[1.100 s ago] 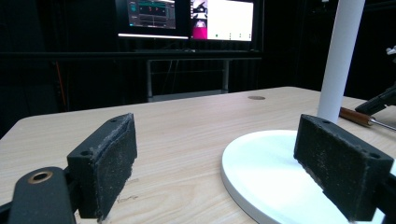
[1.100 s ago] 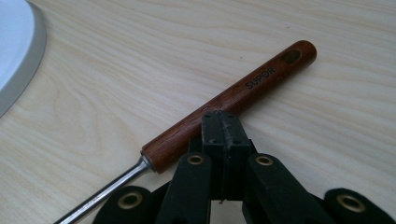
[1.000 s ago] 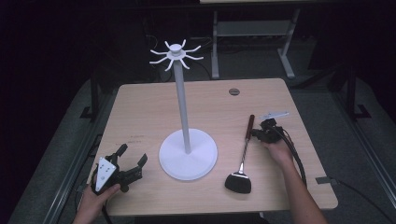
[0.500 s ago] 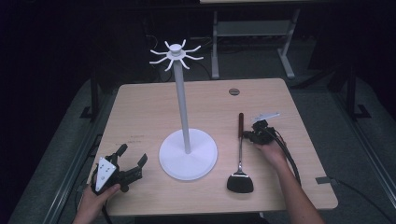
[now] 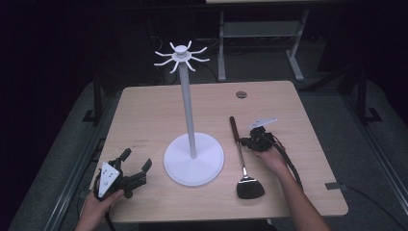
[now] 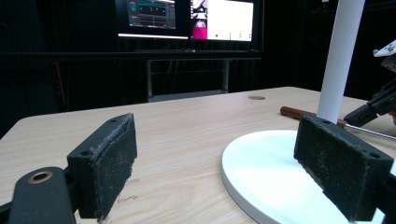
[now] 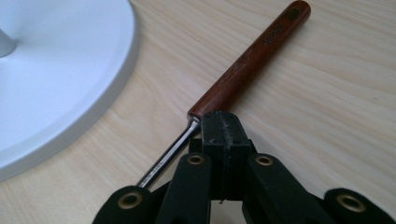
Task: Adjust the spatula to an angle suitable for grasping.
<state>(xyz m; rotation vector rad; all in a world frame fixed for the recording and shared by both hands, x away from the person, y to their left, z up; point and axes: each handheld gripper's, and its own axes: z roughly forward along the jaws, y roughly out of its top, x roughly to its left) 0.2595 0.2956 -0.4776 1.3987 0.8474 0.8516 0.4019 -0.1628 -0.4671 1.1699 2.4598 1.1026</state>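
Counting one spatula [image 5: 242, 159], one stand [image 5: 191, 139], two hand-held grippers.

At the middle of the tabletop [image 5: 144, 110] stands a white hook stand [image 5: 187, 110], its round base [image 5: 194, 159] and tall pole blocking straight crossings. At 4 o'clock of it a spatula [image 5: 243, 163] lies lengthwise. Bare wood runs from 9 to 1 o'clock.

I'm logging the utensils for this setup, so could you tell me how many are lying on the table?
1. A spatula with a brown wooden handle lies right of the white stand, its black head toward the person. The right gripper sits against its handle.
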